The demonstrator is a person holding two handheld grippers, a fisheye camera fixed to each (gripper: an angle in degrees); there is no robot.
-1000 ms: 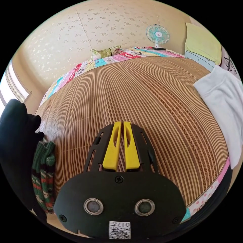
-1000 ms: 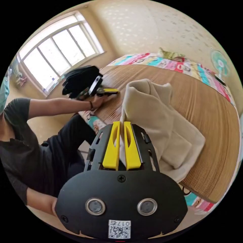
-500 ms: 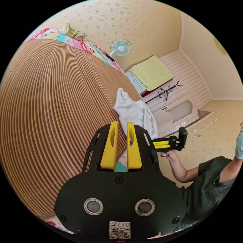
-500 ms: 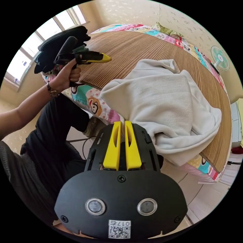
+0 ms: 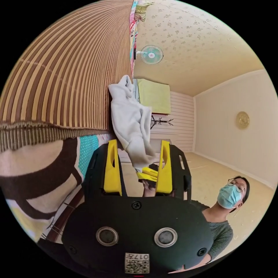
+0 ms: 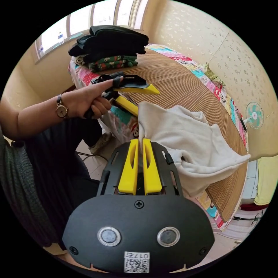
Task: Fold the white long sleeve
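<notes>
Right gripper (image 6: 138, 144) pinched the shirt (image 6: 188, 144); left gripper (image 5: 138, 156) gaped wide, holding nothing. Prob. pickup stage; next, left grabs another edge.

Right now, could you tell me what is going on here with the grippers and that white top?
A person is working at a bed covered with a bamboo mat. The right gripper is shut on an edge of the white top, which lies crumpled near the mat's edge, partly lifted. The left gripper is open, close beside the same bunched edge, not yet gripping. A stack of folded clothes sits at the far end. No fold has been made yet.
</notes>
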